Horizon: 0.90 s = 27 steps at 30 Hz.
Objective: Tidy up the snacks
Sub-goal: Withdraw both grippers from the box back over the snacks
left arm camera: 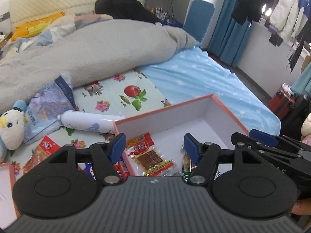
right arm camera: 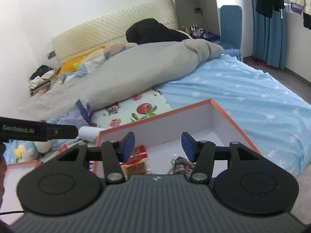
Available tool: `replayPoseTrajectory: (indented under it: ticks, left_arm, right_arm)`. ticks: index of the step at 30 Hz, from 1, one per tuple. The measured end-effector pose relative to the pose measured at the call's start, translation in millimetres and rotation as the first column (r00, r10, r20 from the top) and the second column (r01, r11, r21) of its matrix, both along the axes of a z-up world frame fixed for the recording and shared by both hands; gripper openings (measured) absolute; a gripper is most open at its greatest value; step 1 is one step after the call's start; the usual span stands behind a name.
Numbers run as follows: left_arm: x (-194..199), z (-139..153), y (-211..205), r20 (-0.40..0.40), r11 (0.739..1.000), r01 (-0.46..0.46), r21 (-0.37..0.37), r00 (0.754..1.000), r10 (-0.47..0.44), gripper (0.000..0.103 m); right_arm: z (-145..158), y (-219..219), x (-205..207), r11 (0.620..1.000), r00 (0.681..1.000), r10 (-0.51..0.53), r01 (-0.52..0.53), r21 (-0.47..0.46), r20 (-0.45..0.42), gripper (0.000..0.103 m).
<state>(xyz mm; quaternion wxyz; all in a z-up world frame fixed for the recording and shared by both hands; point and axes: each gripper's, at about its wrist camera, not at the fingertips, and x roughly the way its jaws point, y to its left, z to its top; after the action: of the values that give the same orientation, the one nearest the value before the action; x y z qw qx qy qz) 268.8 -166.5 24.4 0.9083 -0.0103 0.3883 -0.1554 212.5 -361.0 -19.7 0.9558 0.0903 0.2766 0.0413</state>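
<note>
A white box with an orange rim (left arm camera: 213, 114) (right arm camera: 175, 124) lies open on the bed. Inside it rest a red and clear packet of brown squares (left arm camera: 149, 156) (right arm camera: 136, 160) and, to its right, a green packet (left arm camera: 186, 165); the right wrist view shows a dark packet (right arm camera: 181, 165) there. My left gripper (left arm camera: 154, 143) hovers open above the box's near left corner, nothing between its blue pads. My right gripper (right arm camera: 157, 141) is open over the box too, also empty; its fingers (left arm camera: 262, 137) show at the right of the left wrist view. More red packets (left arm camera: 46, 147) lie outside, left of the box.
A white spray can (left arm camera: 87, 122), a blue plastic bag (left arm camera: 48, 104) and a plush toy (left arm camera: 9, 128) lie left of the box on a flowered mat (left arm camera: 120, 95). The box lid (left arm camera: 5, 184) is at the near left. A grey duvet (left arm camera: 97, 48) is heaped behind.
</note>
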Motion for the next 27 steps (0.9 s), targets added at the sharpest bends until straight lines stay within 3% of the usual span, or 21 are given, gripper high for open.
replayPoseTrajectory:
  ticks: [5,12,20,27]
  left_arm:
    - [-23,18,25,0.010,0.996,-0.013,-0.086,1.000,0.014,0.071]
    - [-57,40,59,0.094,0.995,-0.026,-0.094,0.995,0.035,0.071]
    - [-95,28,112,0.098,0.986,-0.101,-0.133,0.989,0.114,0.071]
    - [-122,16,152,0.105,0.976,-0.183,-0.114,0.975,0.195,0.071]
  right_arm:
    - [18,22,-17,0.999,0.998,0.010,-0.007,-0.050,0.062,0.056]
    - [32,50,-36,0.999,0.993,0.044,-0.040,-0.031,0.113,0.056]
    - [26,90,-48,0.993,0.987,0.113,-0.108,-0.048,0.112,0.056]
    - [14,129,-56,0.980,0.976,0.197,-0.192,-0.062,0.097,0.056]
